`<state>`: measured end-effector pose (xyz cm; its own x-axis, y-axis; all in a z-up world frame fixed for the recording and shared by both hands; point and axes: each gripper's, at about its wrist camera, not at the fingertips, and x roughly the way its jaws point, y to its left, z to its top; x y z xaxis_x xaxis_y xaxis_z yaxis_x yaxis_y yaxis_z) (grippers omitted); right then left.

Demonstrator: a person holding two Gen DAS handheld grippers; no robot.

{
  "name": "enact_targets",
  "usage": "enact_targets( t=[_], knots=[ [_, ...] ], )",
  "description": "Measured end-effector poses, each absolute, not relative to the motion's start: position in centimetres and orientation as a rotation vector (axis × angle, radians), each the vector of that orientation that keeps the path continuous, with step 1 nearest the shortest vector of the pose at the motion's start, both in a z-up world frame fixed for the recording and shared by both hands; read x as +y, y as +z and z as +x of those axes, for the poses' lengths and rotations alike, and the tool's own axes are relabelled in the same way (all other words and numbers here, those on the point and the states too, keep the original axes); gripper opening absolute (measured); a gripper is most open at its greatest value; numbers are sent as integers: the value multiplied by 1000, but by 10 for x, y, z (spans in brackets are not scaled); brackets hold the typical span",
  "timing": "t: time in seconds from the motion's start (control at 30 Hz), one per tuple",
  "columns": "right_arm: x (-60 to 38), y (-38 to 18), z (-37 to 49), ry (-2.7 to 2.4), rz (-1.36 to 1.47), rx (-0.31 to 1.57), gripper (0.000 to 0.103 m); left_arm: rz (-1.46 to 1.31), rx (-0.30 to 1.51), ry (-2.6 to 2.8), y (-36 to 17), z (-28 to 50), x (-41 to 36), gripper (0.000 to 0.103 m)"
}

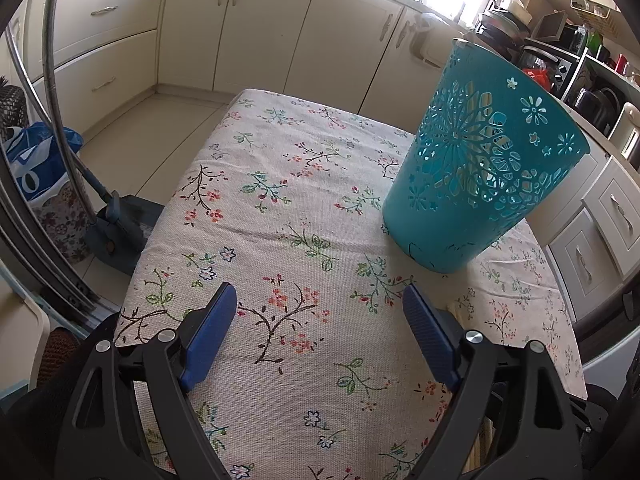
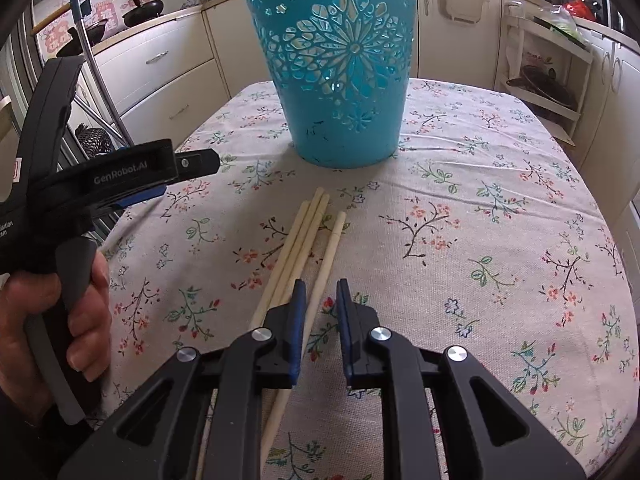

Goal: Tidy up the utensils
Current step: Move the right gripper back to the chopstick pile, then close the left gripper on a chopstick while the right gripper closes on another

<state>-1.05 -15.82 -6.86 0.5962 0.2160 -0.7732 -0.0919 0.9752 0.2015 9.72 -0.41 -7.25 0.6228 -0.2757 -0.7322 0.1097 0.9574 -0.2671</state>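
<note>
I am holding my right hand-held gripper (image 2: 320, 292) narrowly open and gripping nothing, low over four pale chopsticks (image 2: 298, 248) lying on the floral-clothed worktop (image 2: 480, 220), near the upright teal cut-out basket (image 2: 336, 64). I am keeping my left hand-held gripper (image 1: 320, 300) wide open and empty, beside that basket.

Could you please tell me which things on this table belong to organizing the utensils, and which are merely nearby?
Belongs to the job: chopsticks; teal cutout basket; right gripper; left gripper.

Merely nearby: floral tablecloth; blue bag; white shelf rack.
</note>
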Motion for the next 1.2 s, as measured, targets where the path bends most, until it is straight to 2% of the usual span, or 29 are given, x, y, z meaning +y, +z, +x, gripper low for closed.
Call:
enact_targets(
  t=[0.13, 0.47, 0.93, 1.2],
  knots=[
    [-167, -69, -9, 155, 138, 917, 11, -201, 869, -221, -72, 97, -4, 81],
    [-202, -74, -9, 106, 205, 895, 10, 78, 845, -342, -66, 51, -63, 81],
    [-211, -75, -12, 139, 263, 882, 10, 224, 920, -316, -77, 48, -90, 81],
    [-213, -75, -12, 145, 276, 883, 10, 206, 934, -295, -79, 48, -89, 81]
  ],
)
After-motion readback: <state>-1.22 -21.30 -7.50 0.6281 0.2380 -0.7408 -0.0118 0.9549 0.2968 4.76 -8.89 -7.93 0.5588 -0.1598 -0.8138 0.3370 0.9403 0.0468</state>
